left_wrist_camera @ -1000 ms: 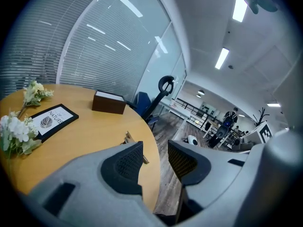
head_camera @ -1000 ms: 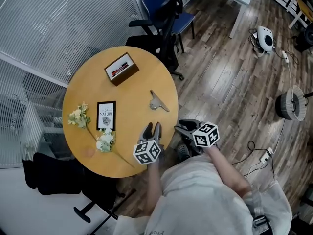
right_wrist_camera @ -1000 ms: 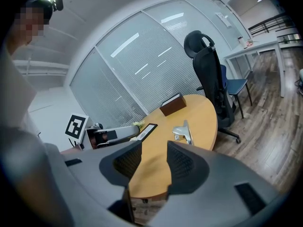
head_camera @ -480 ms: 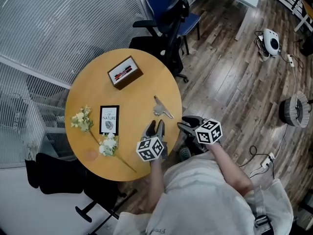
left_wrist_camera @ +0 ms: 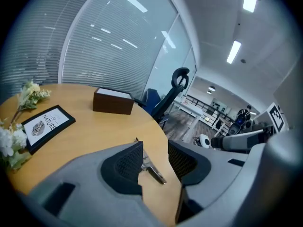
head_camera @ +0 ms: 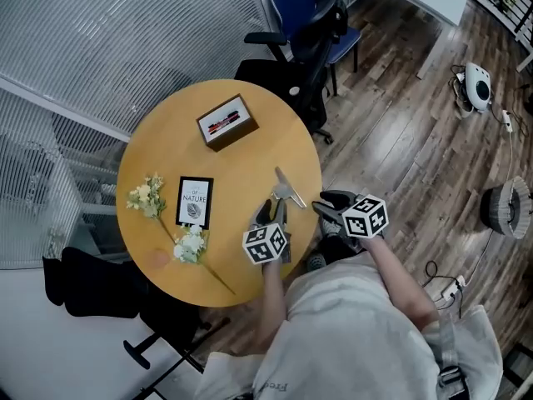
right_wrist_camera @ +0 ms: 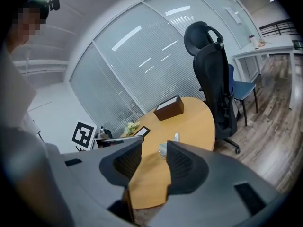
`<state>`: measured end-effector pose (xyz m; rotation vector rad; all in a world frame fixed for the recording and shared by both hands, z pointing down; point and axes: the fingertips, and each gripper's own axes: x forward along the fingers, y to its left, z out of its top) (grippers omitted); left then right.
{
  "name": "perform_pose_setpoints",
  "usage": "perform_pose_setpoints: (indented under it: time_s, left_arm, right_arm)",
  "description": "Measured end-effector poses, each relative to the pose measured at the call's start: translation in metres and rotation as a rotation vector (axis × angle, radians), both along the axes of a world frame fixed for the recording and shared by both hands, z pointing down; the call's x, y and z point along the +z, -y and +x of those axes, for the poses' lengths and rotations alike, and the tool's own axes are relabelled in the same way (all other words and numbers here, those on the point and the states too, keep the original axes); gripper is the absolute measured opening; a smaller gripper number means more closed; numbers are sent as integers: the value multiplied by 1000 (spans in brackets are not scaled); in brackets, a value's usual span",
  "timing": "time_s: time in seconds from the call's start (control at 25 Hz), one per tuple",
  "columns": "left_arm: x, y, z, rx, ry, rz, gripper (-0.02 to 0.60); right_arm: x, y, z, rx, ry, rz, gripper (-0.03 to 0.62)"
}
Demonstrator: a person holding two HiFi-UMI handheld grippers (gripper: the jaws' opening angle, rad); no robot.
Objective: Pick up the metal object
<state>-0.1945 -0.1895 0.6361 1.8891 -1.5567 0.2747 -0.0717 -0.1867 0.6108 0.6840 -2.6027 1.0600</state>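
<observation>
The metal object point(head_camera: 288, 192), a small silvery clip-like piece, lies on the round wooden table point(head_camera: 166, 148) near its right edge. My left gripper point(head_camera: 273, 211) hovers just short of it, open and empty. In the left gripper view the metal object point(left_wrist_camera: 152, 170) shows in the gap between the jaws, a little ahead of the left gripper point(left_wrist_camera: 155, 157). My right gripper point(head_camera: 324, 204) is off the table's right edge, open and empty. From the right gripper view the metal object point(right_wrist_camera: 163, 149) shows past the pads of the right gripper point(right_wrist_camera: 154, 162).
On the table are a brown box point(head_camera: 226, 122), a black framed card point(head_camera: 194, 201) and white flowers point(head_camera: 189, 242). A black office chair point(head_camera: 314, 23) stands at the far edge, another dark chair point(head_camera: 92, 282) at the near left. Glass walls with blinds run behind.
My left gripper has moved forward over the table and now sits much closer to the metal object. The right gripper has kept its place beside the table edge.
</observation>
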Motion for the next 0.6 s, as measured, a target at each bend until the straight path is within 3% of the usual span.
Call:
perform_pose_setpoints:
  time_s: [0.32,0.48,0.6]
  left_arm:
    - [27,12,-12,-33,-1,-65,149]
    - [44,19,-12,-62,-52,-109,149]
    - [51,25,-23,-130,-94,-125,147]
  right_arm:
    - [6,22,-15,-54,-3,-18,149]
    - [9,31,-15,-63,-2,-32,149]
    - [12,39,-16,-60,-6,-46,149]
